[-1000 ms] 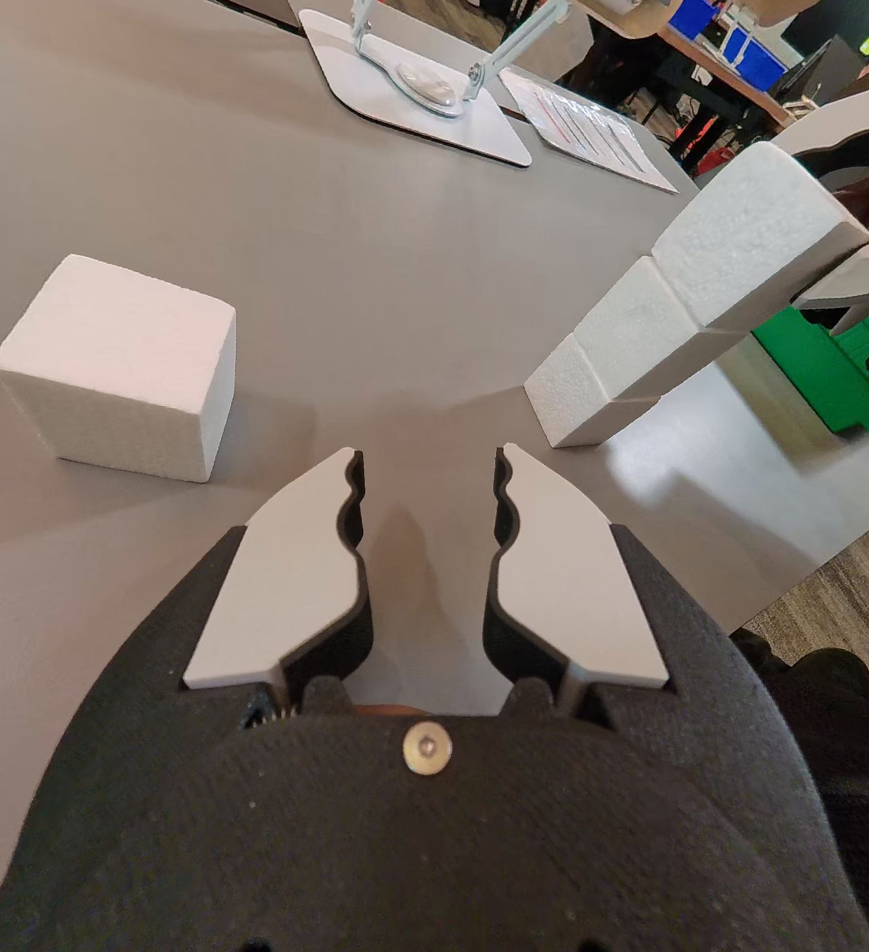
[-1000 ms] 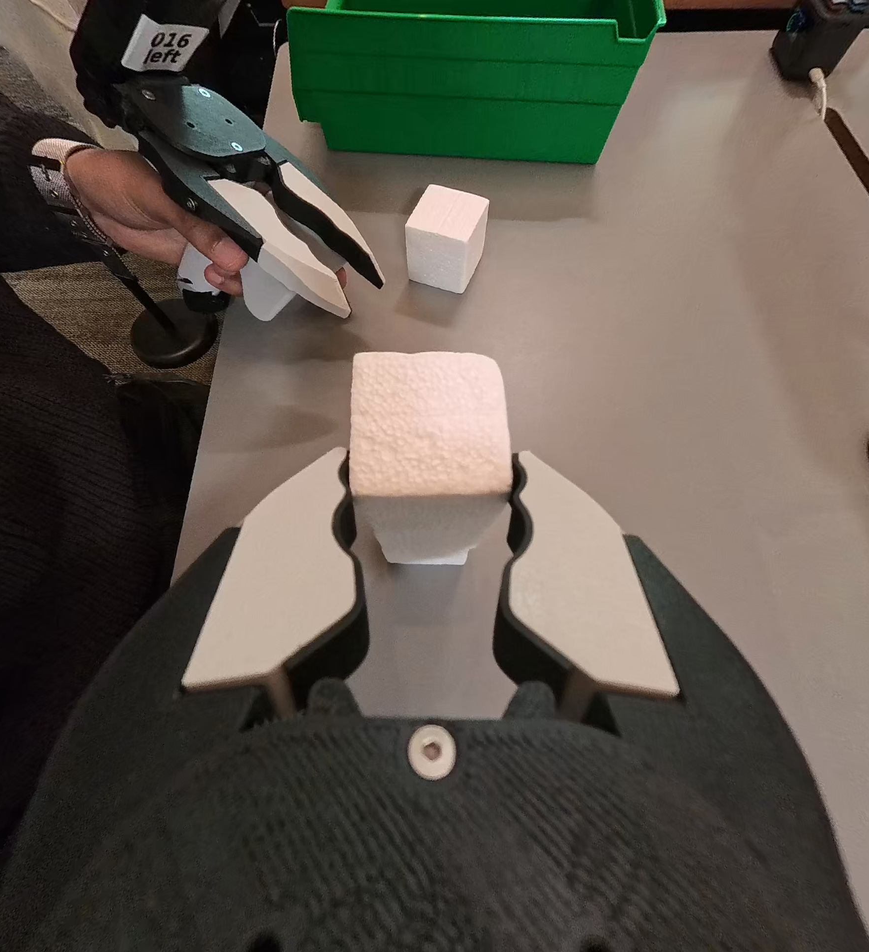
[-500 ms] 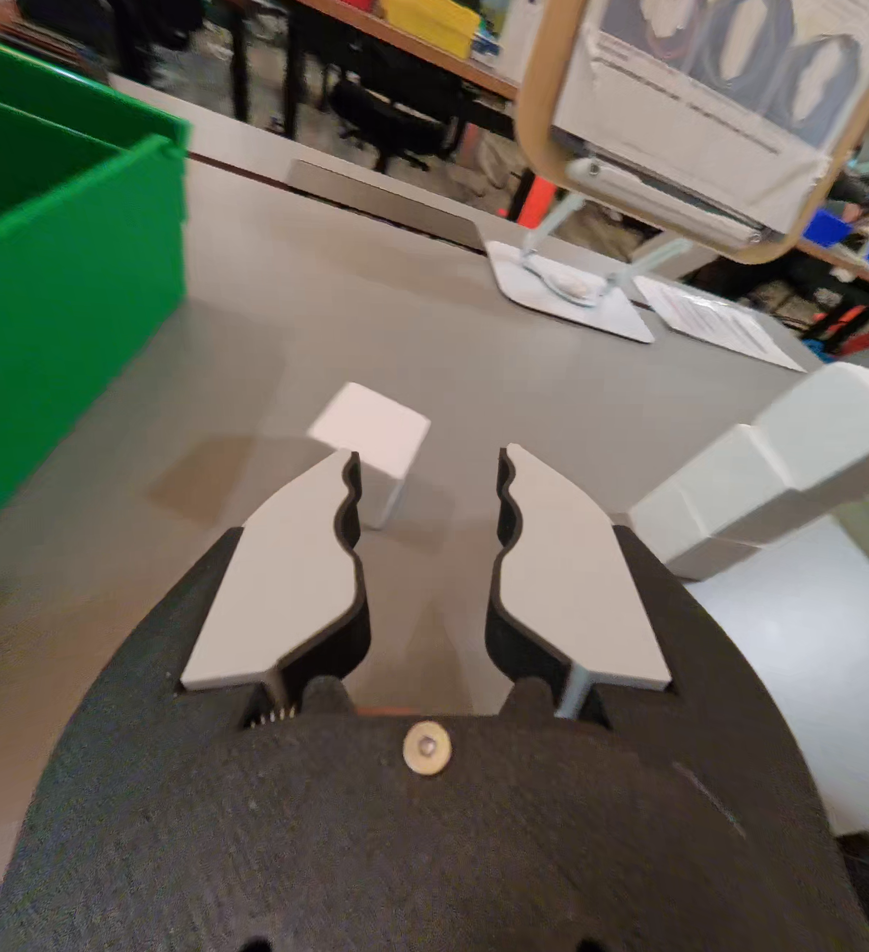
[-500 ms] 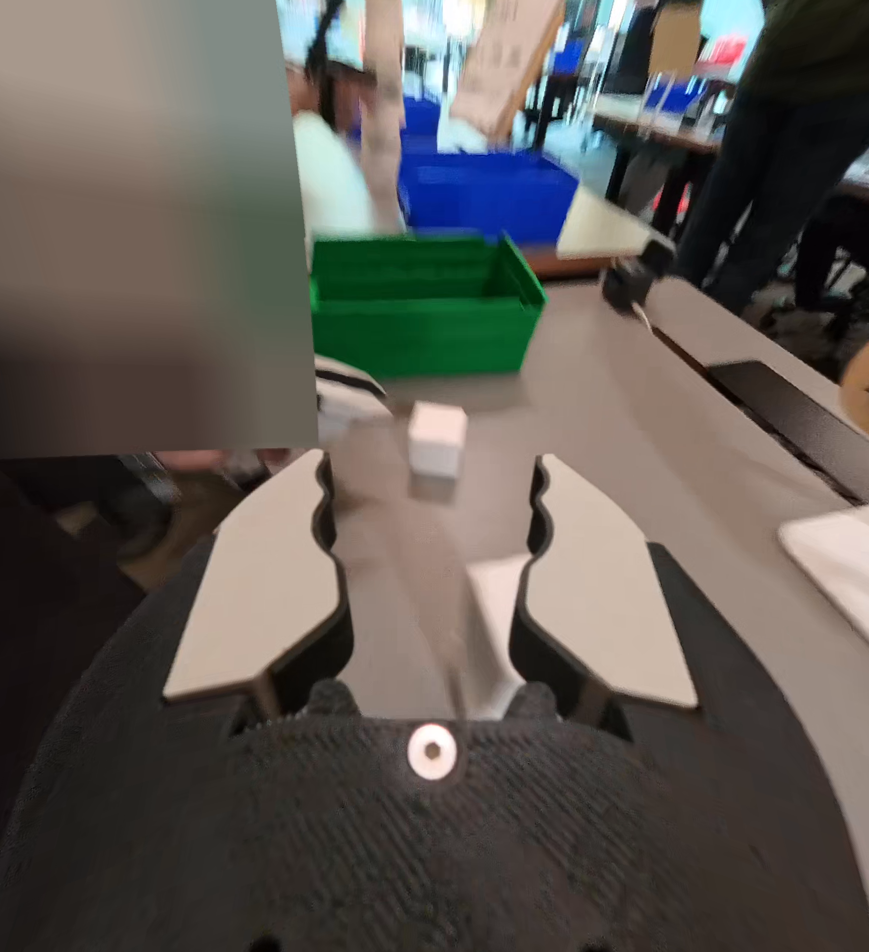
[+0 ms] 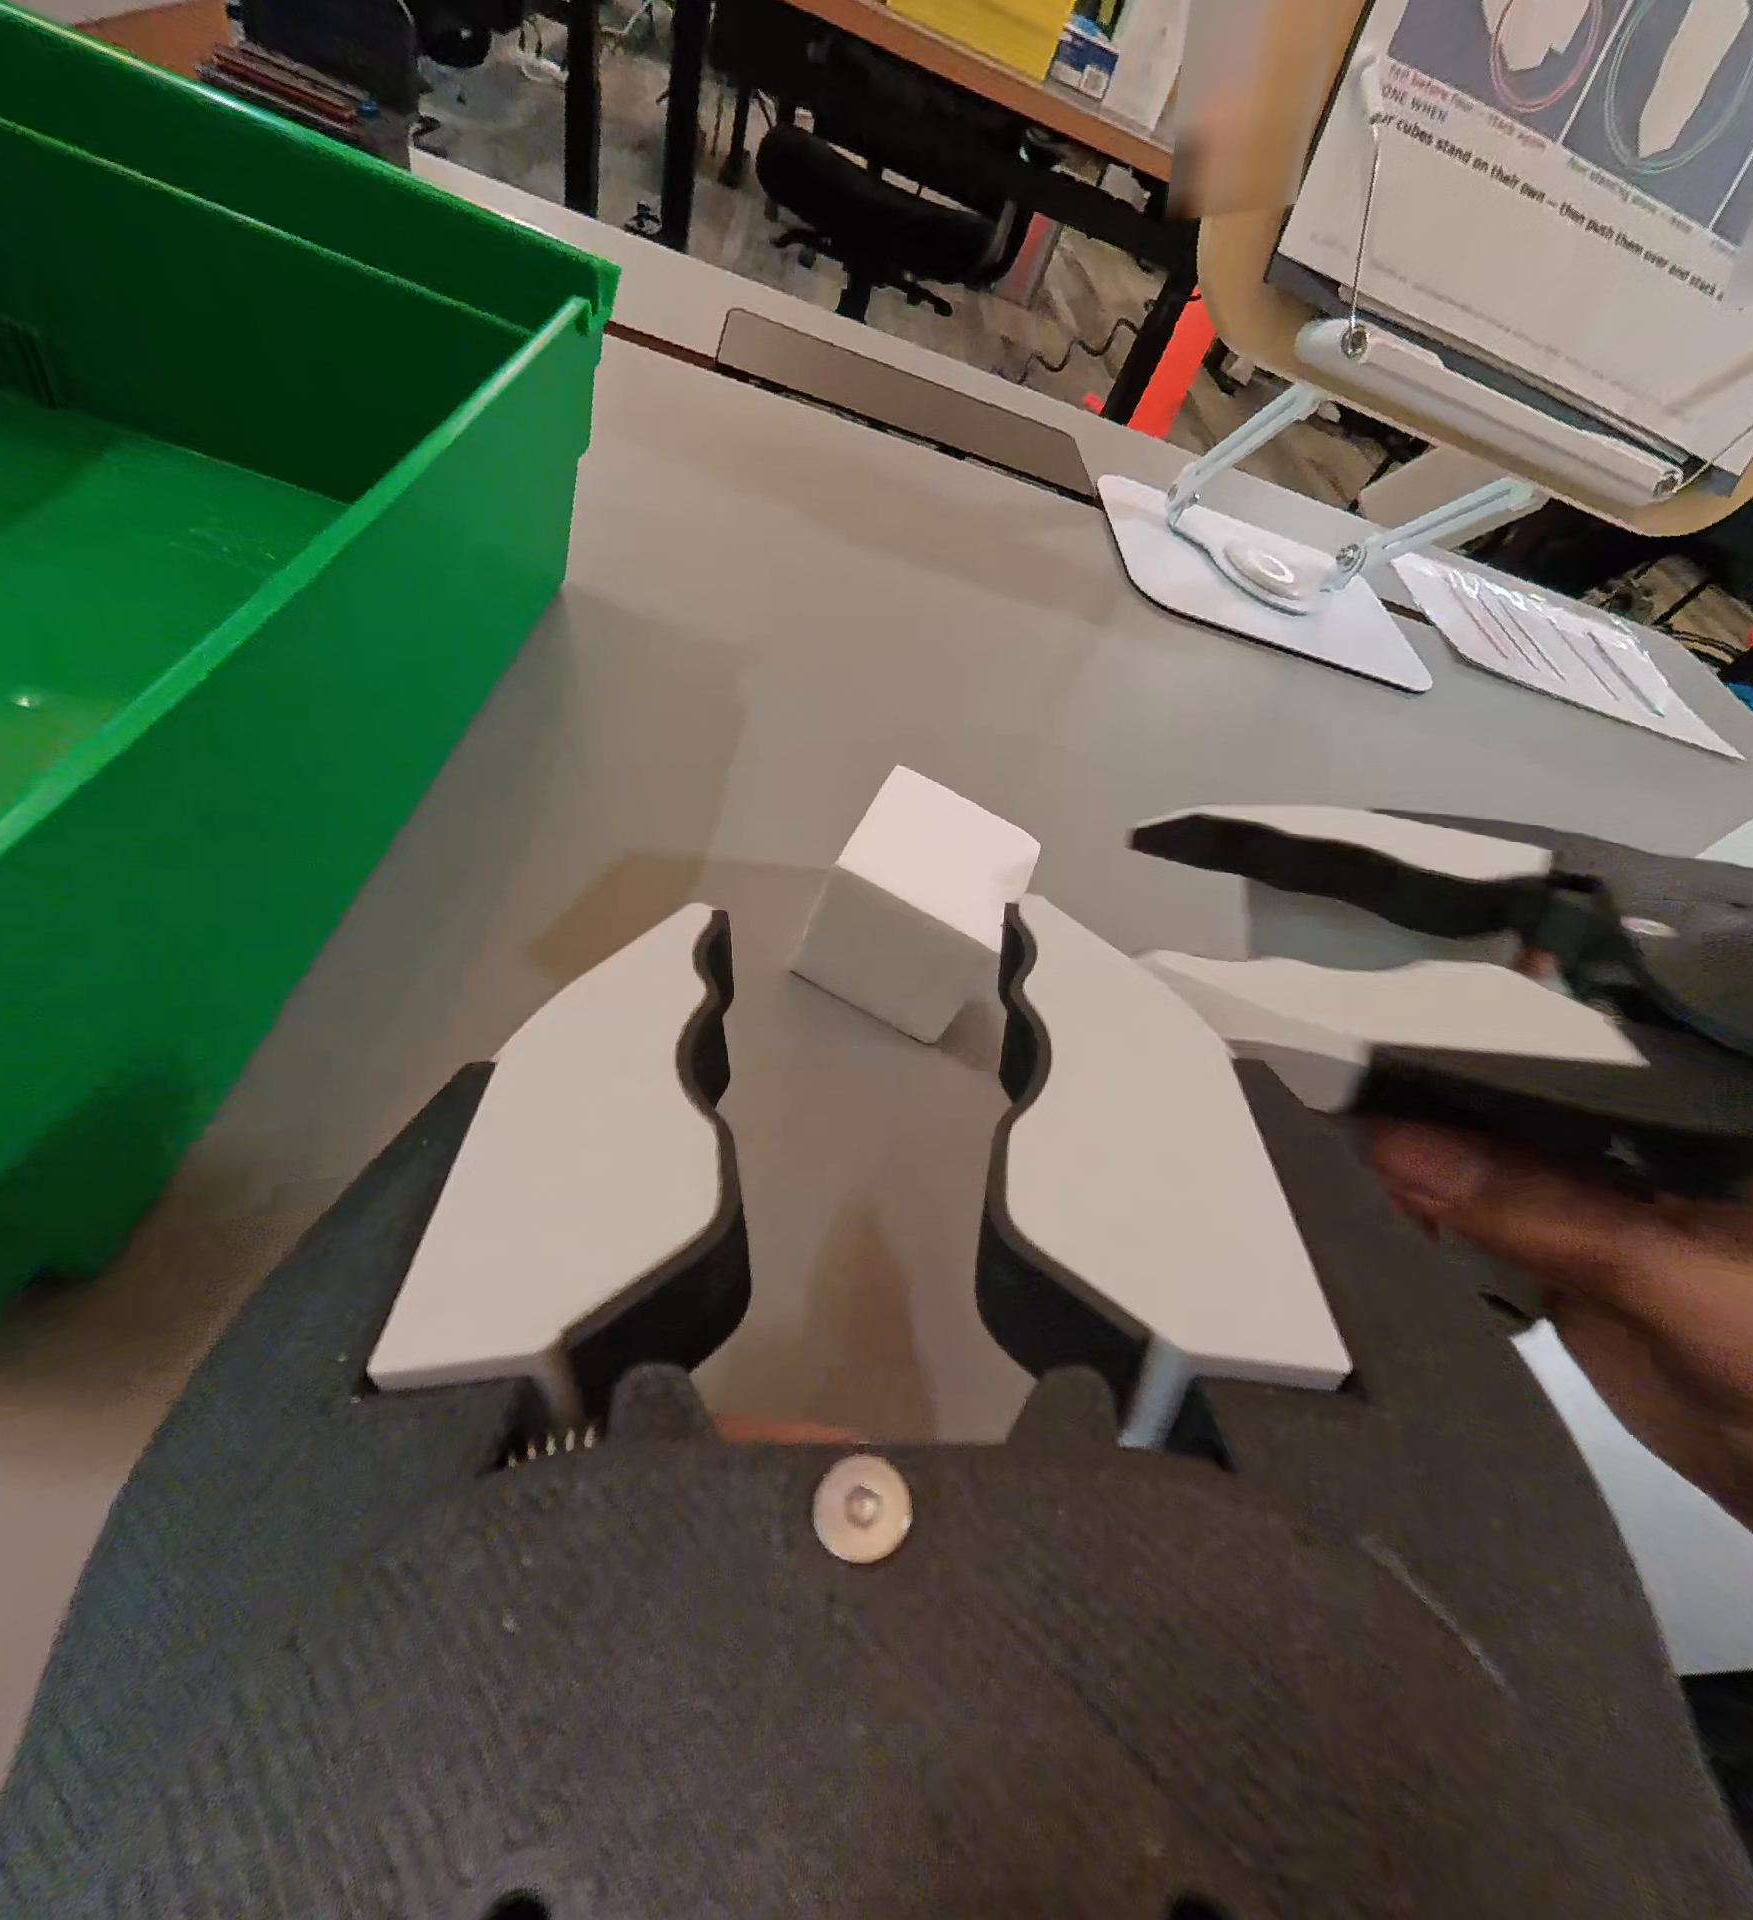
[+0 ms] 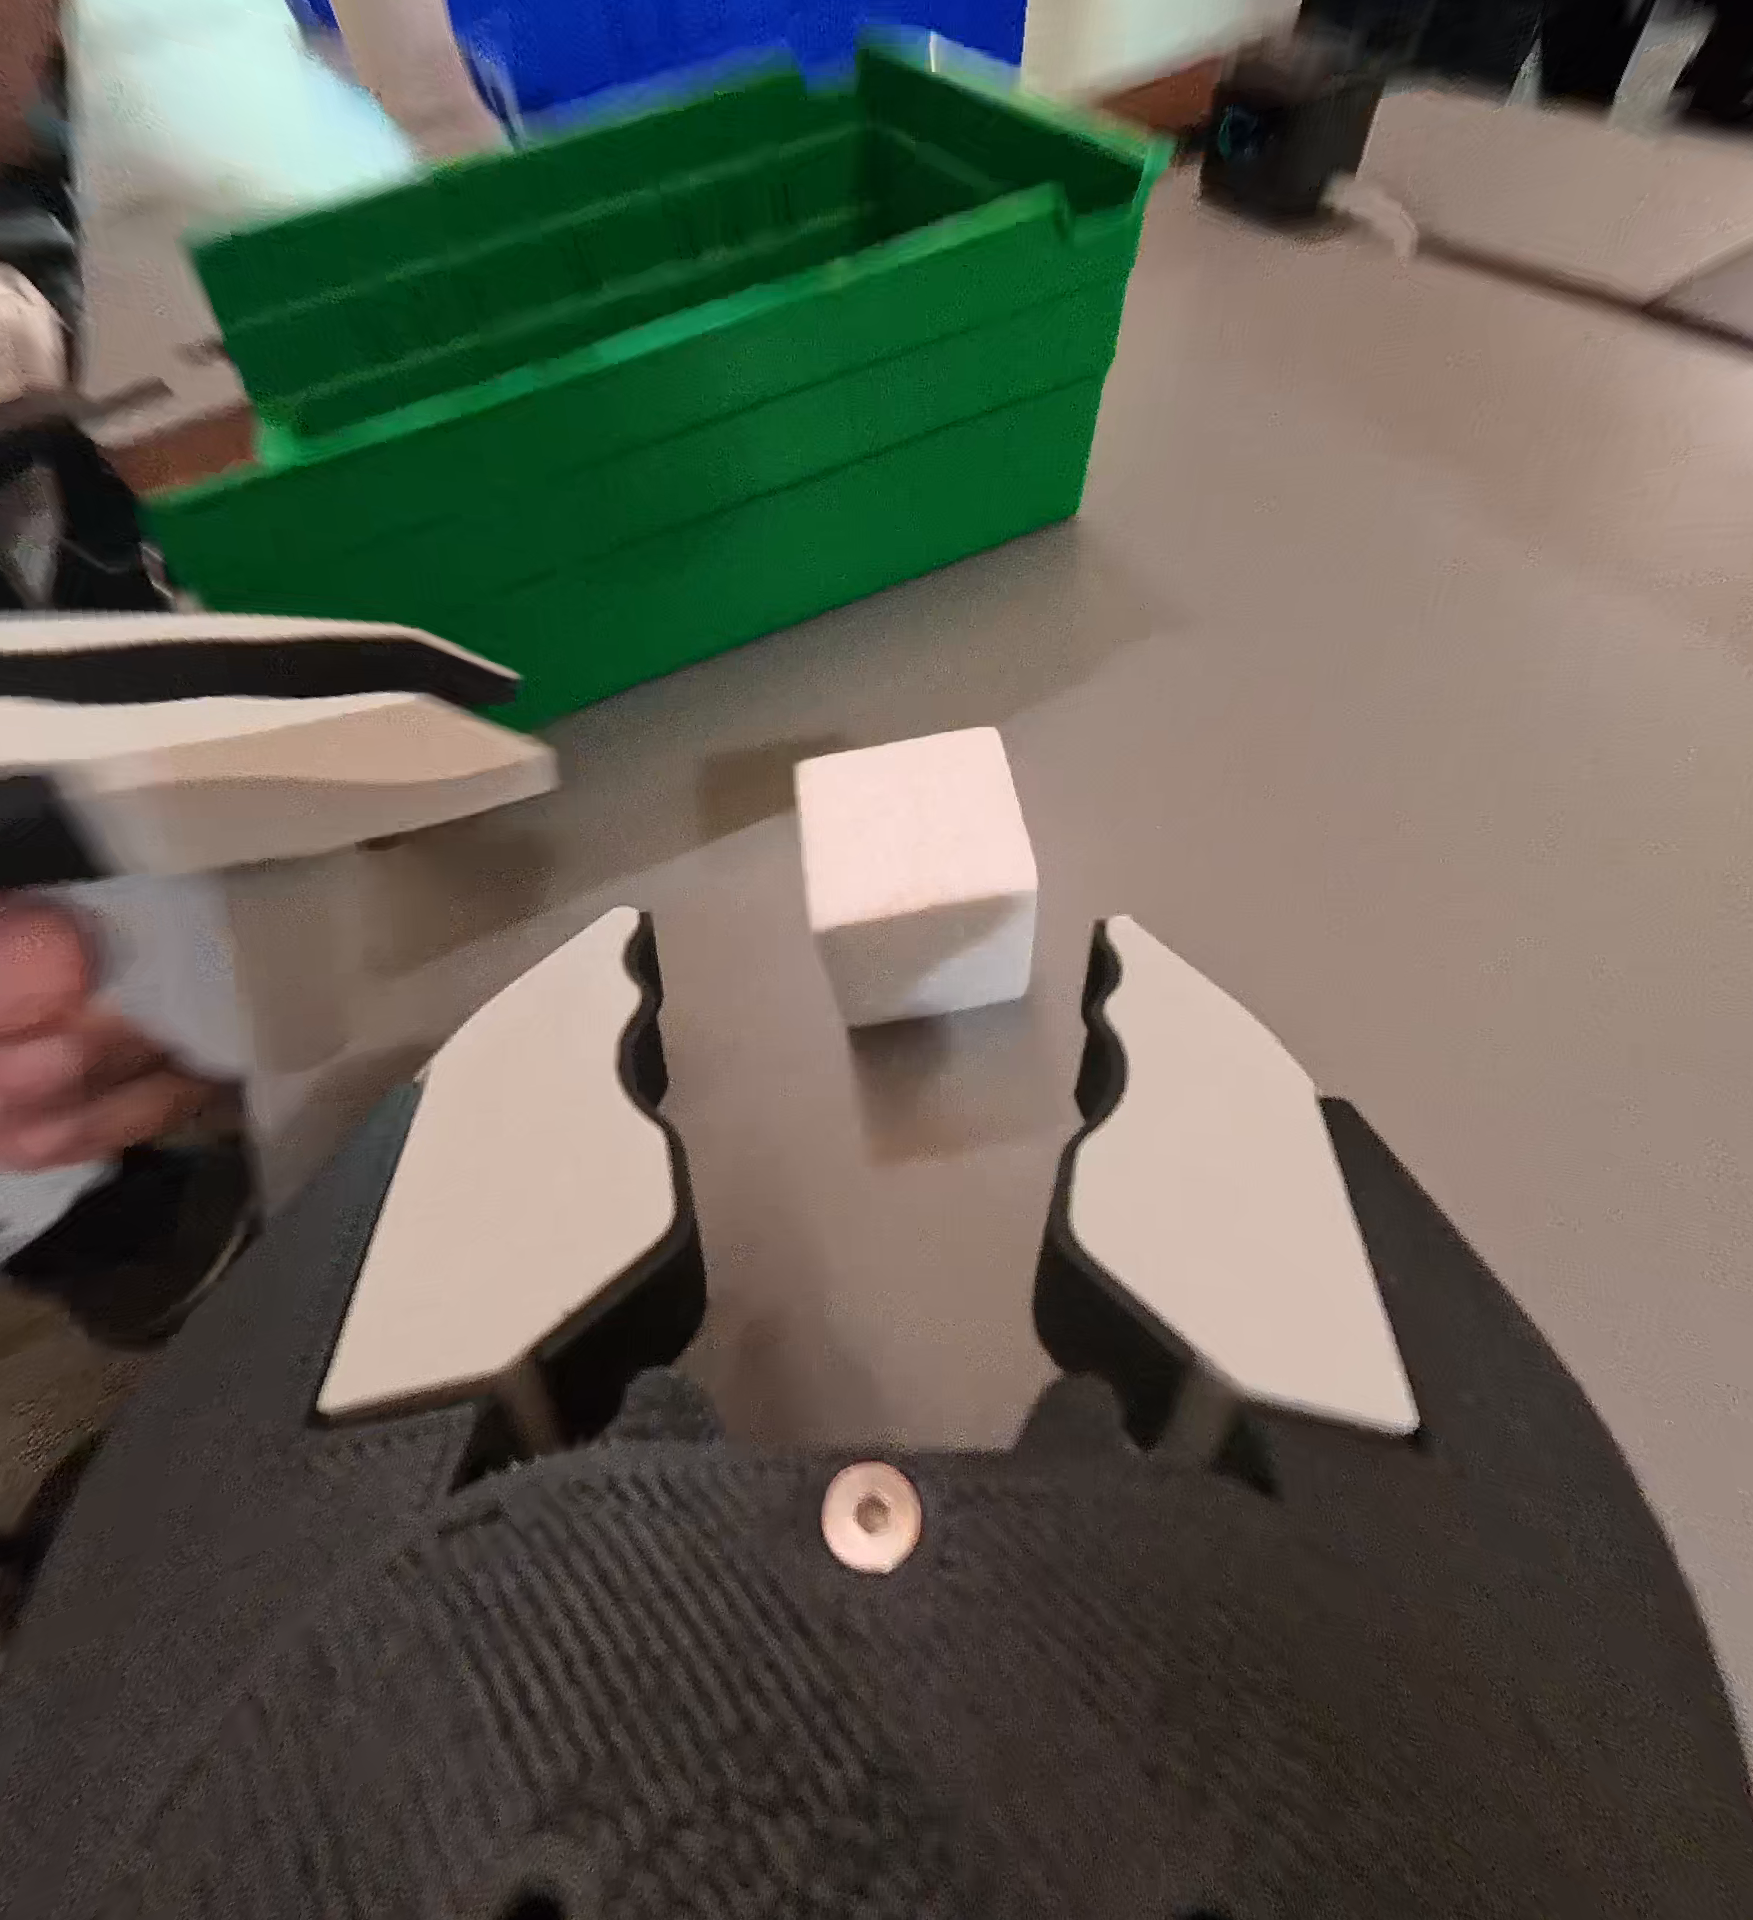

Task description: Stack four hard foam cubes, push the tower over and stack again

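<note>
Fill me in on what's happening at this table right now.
A person holds a two-finger claw in each hand over a grey table. Both the left claw and the right claw are open and hold nothing. Both point at one white foam cube that sits on the table just beyond their fingertips, touched by neither. A green bin stands open behind the cube. A clipboard stand is farther back.
</note>
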